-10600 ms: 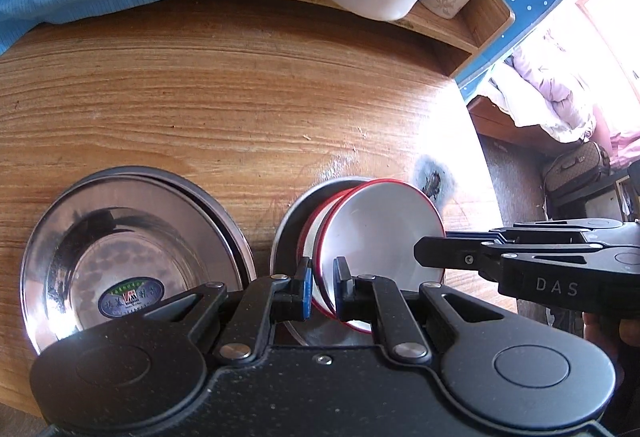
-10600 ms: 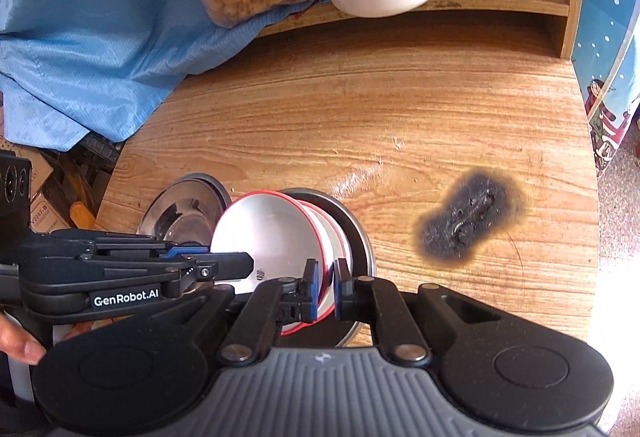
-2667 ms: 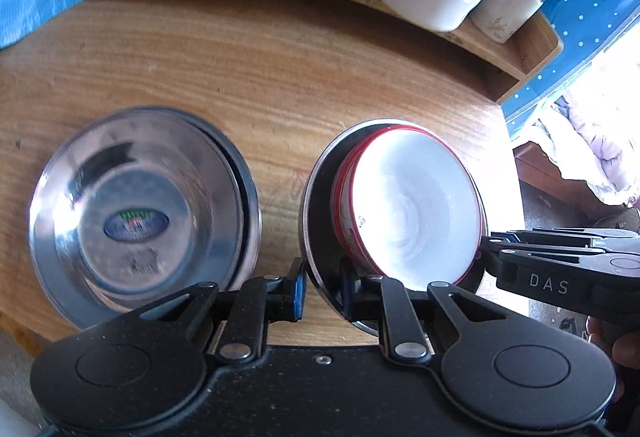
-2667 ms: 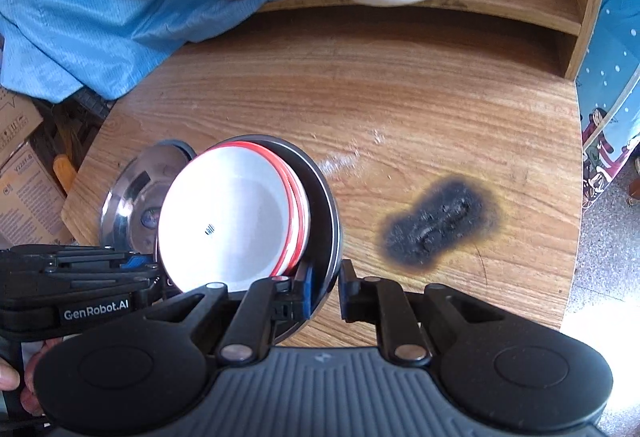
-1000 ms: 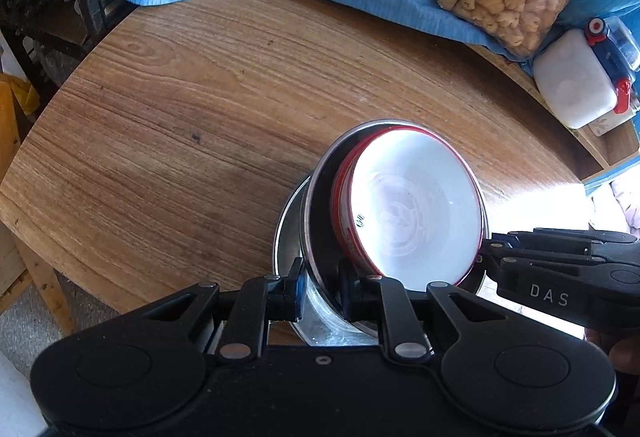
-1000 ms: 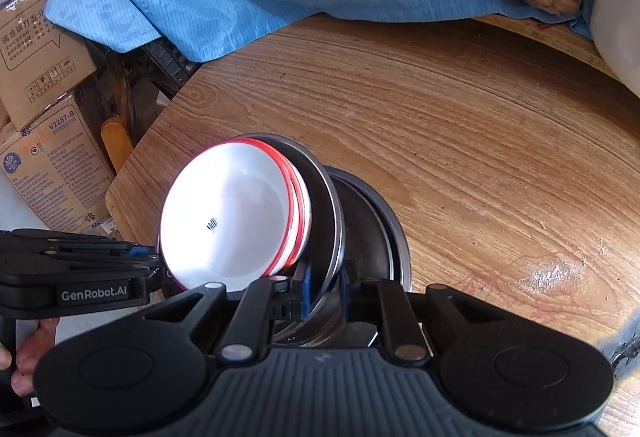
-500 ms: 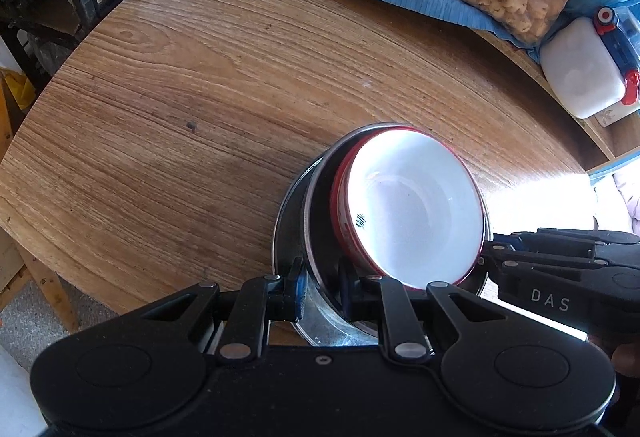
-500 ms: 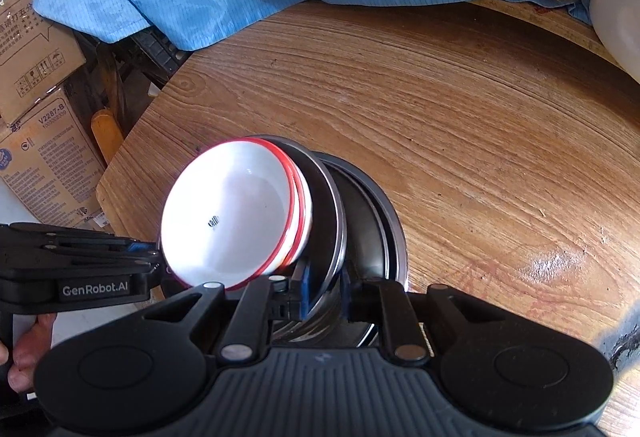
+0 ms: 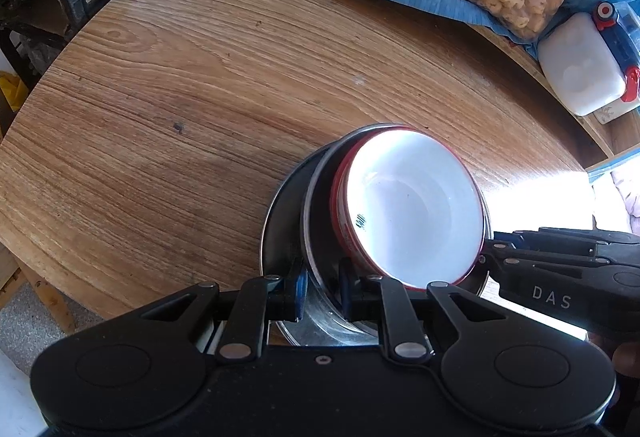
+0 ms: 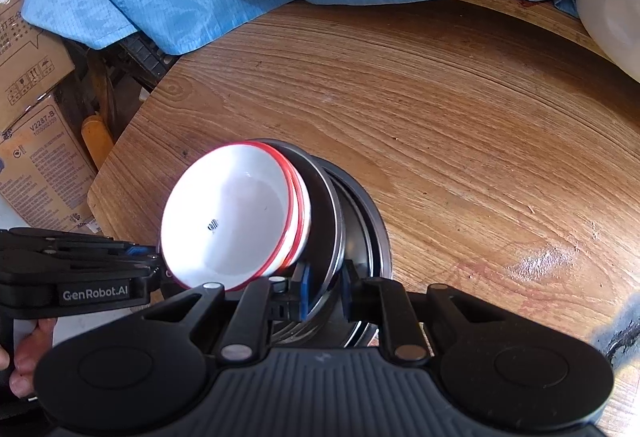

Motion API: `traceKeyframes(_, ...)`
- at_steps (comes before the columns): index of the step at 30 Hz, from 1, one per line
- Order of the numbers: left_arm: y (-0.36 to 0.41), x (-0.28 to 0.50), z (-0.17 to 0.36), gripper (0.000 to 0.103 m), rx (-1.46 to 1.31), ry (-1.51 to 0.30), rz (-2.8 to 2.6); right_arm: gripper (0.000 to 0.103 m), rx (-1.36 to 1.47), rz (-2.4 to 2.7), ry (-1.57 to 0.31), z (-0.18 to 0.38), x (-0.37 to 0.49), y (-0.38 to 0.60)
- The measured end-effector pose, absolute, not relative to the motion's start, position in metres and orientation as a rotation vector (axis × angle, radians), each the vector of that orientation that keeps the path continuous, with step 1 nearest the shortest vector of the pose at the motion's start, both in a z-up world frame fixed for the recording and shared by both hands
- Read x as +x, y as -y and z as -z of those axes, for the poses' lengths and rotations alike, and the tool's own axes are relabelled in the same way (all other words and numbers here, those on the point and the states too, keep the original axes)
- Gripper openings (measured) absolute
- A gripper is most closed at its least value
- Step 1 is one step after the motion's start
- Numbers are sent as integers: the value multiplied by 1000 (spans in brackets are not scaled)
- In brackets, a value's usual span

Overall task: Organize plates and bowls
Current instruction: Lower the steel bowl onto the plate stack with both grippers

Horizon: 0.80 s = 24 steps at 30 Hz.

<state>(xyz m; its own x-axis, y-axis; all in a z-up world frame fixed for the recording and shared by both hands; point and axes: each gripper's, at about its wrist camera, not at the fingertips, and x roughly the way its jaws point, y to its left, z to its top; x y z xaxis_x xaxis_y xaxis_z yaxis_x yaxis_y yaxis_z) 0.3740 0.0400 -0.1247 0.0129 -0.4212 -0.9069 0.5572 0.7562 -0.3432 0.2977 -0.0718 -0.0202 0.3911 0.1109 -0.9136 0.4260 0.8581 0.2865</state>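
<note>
1. Bowls (image 9: pixel 412 213): white enamel, red-rimmed, nested in a tilted steel plate (image 9: pixel 316 213), lower centre, above another steel plate (image 9: pixel 276 221) on the bench (image 9: pixel 160 97).
2. Left hand-held gripper (image 9: pixel 322 291) and right hand-held gripper (image 10: pixel 324 291) each pinch the tilted plate's rim.

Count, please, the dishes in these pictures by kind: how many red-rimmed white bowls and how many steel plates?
Red-rimmed white bowls: 2, nested, shown by two red rims.
Steel plates: 2, the held steel plate under the bowls and the lower steel plate beneath it on the table.
Total: 4 dishes.
</note>
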Motion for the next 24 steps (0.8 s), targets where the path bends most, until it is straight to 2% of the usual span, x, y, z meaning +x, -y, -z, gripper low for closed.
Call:
traceKeyframes(18, -38, 371, 121, 15, 177, -1315, 748, 20, 495, 236, -1177, 18, 301, 66)
traceKeyframes(24, -40, 373, 118, 18, 177, -1311, 740, 20, 482, 255, -1178, 17, 302, 64)
